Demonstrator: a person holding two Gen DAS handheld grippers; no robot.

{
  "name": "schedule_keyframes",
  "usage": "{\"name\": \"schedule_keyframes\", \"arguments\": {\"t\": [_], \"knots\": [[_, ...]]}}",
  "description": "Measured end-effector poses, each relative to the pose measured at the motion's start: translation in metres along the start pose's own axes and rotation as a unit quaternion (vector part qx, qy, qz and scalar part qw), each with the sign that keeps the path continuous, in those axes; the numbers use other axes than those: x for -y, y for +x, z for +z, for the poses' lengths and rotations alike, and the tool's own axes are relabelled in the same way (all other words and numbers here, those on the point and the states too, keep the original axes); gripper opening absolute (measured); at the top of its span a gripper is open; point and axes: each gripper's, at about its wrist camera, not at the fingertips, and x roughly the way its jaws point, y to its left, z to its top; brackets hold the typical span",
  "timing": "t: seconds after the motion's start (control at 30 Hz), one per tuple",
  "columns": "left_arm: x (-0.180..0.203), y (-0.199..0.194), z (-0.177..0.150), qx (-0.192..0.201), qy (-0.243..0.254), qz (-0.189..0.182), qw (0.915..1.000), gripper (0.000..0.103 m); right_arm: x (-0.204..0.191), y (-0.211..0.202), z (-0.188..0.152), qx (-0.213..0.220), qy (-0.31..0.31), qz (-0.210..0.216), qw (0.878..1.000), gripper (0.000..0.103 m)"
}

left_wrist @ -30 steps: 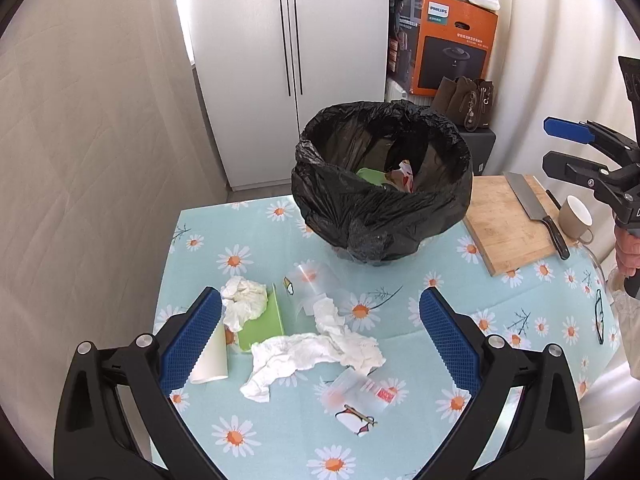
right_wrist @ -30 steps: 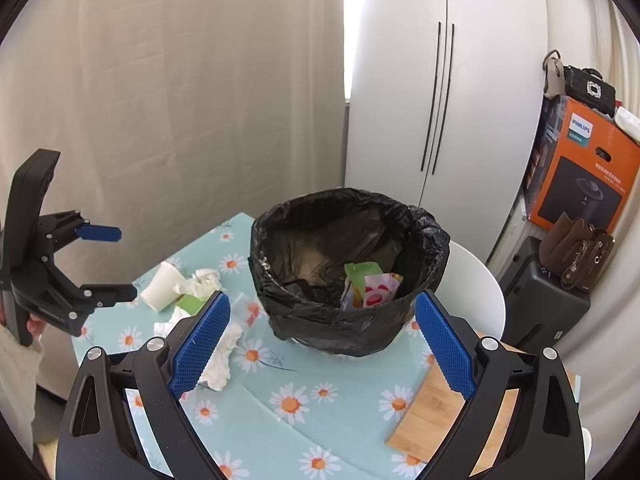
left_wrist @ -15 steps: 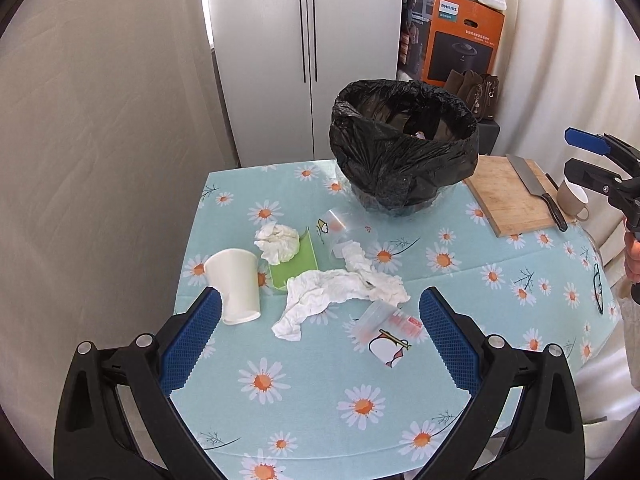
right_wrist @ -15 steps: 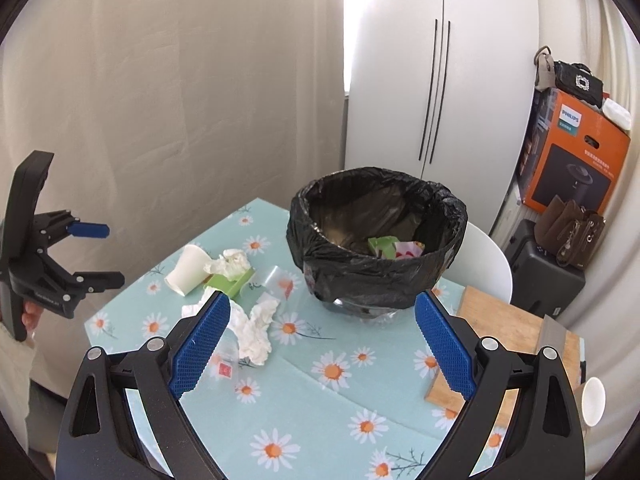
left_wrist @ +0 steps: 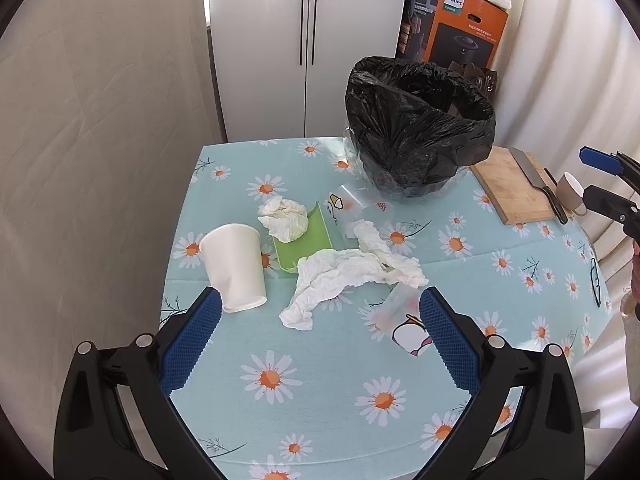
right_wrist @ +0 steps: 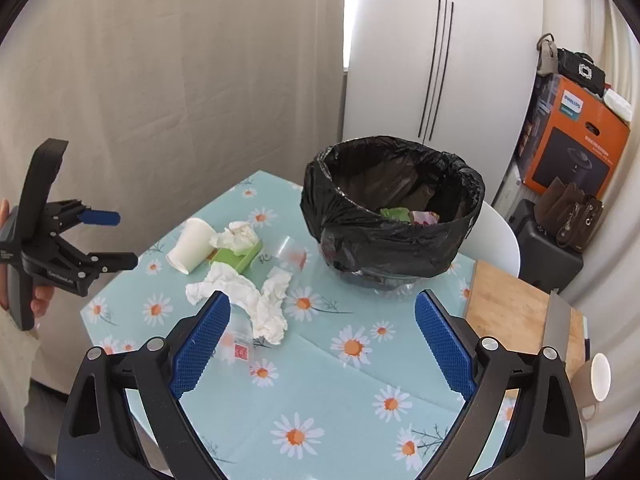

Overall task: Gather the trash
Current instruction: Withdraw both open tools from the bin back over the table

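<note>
A bin lined with a black bag [left_wrist: 420, 136] stands at the back of the daisy tablecloth, with a green wrapper and other scraps inside [right_wrist: 394, 214]. In front of it lie a tipped white paper cup [left_wrist: 234, 266], a crumpled tissue [left_wrist: 284, 218] on a green wrapper [left_wrist: 310, 240], a long white tissue [left_wrist: 344, 272], a clear plastic cup [left_wrist: 356, 208] and a clear penguin-print cup [left_wrist: 400, 316]. My left gripper [left_wrist: 319, 312] hangs open above the table's near part, holding nothing. My right gripper [right_wrist: 322, 320] is open and empty too, right of the trash pile.
A wooden cutting board [left_wrist: 516, 184] with a cleaver [left_wrist: 536, 180] and a beige mug [left_wrist: 570, 192] sit at the table's right side. Behind the table are a white cabinet [left_wrist: 308, 40], an orange box [right_wrist: 576, 152] and a brown handbag [right_wrist: 572, 216]. Curtains close in both sides.
Both grippers have drawn back and up from the bin, so more of the table and the paper cup now show. Both stay open and empty.
</note>
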Motion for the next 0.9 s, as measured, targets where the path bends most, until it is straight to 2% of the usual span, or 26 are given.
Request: {"name": "schedule_keyframes", "arguments": {"t": [0.37, 0.67, 0.9], "knots": [[-0.042, 0.037, 0.011, -0.043, 0.032, -0.018, 0.9984, 0.097, -0.027, 0.033, 0.002, -0.045, 0.033, -0.016, 0.998, 0.089], [-0.054, 0.076, 0.010, -0.071, 0.067, -0.048, 0.9941, 0.097, -0.052, 0.064, -0.011, -0.080, 0.059, -0.040, 0.994, 0.089], [-0.065, 0.101, 0.004, -0.085, 0.077, -0.032, 0.9929, 0.097, -0.068, 0.091, -0.027, -0.111, 0.081, -0.046, 0.989, 0.089]]}}
